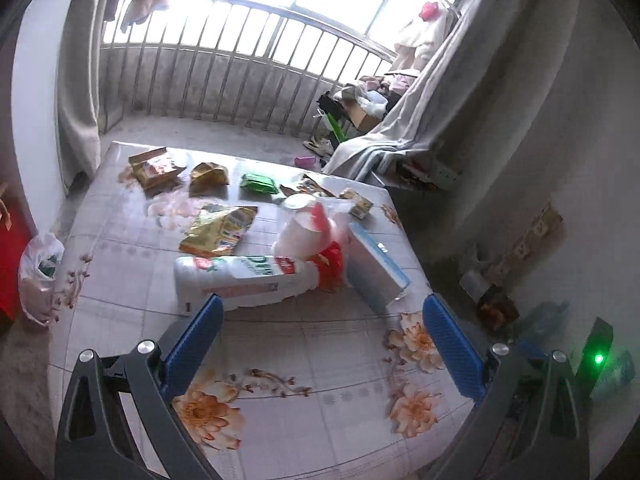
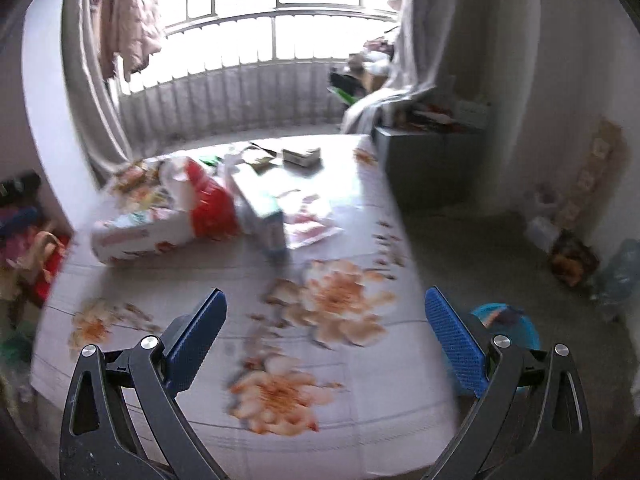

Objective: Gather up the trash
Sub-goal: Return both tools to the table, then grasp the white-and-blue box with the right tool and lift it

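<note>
**Trash strewn over the flowered desk**

While both claws hung wide open and empty, the desk carried the trash: a white bottle lying on its side, a pale box just beside it, then gold wrappers and a green packet farther back. Left claw; right claw.

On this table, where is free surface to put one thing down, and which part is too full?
The near part of the table is bare: from its front edge, between the open left gripper fingers, up to the lying white bottle and the blue-white box. Beyond them it is crowded: gold wrappers, a green packet and a white cup.
</note>
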